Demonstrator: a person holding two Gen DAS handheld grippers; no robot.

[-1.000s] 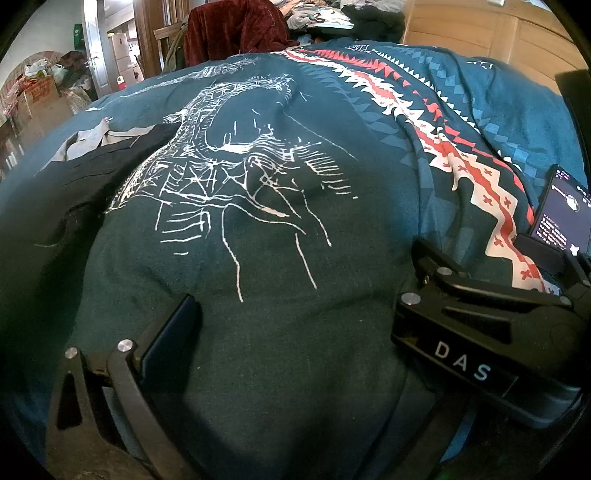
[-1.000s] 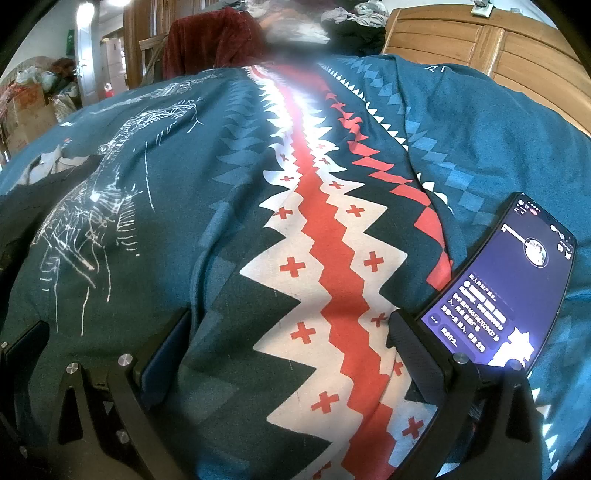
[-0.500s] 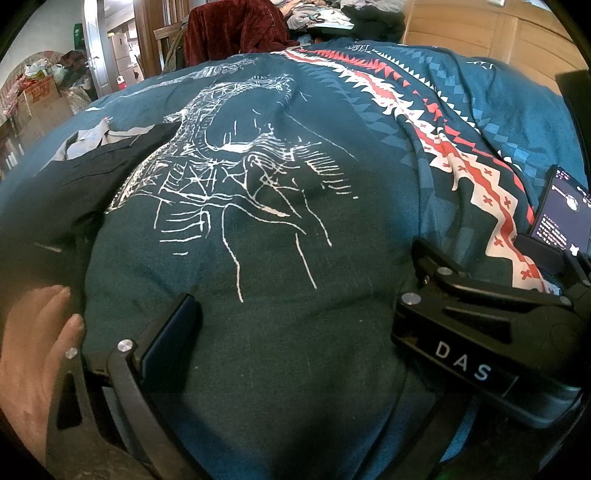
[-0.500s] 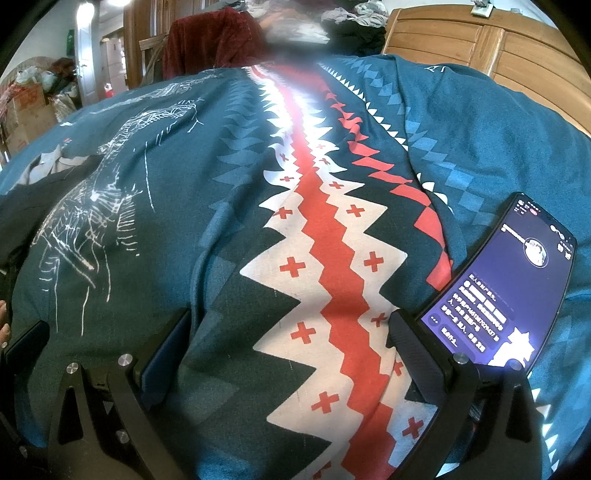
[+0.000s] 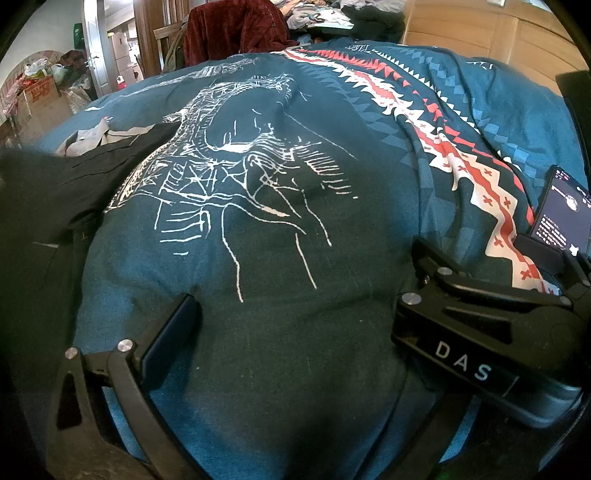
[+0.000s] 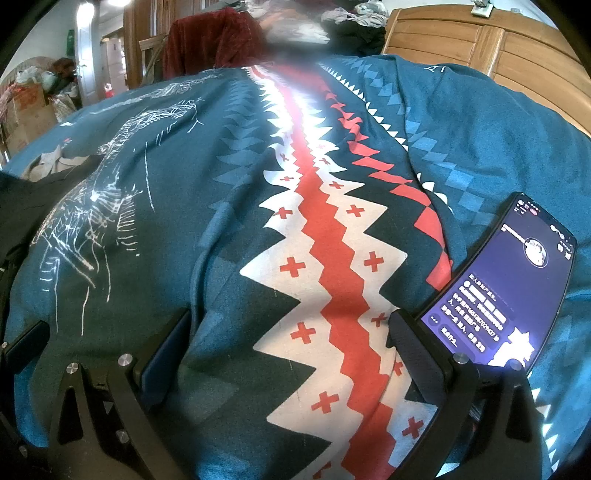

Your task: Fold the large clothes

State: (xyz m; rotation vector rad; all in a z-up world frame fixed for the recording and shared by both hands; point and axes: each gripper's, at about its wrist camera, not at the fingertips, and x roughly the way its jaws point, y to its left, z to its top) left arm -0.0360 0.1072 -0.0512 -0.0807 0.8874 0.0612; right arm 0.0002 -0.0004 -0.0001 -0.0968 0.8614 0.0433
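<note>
1. A home, by every sign a lived-in bedroom.
2. Teal patterned bedspread [image 6: 480, 122] spread wide over a soft, rounded bed.
3. Panelled wooden furniture [image 6: 498, 48] close behind, heaped clothes [image 5: 332, 14] on top.
4. Dark red garment [image 5: 236, 33] draped over a wooden chair.
5. Open doorway [image 5: 122, 51] at far left, cardboard box [image 5: 40, 99] and stuffed bags beside it.
6. Lit phone [image 6: 509, 284] lying on the bedspread.

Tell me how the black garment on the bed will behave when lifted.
The black garment will probably sag and drape; it already lies creased and slack on the teal bedspread. Its grey lining has flopped open, so loose layers may slide apart.
</note>
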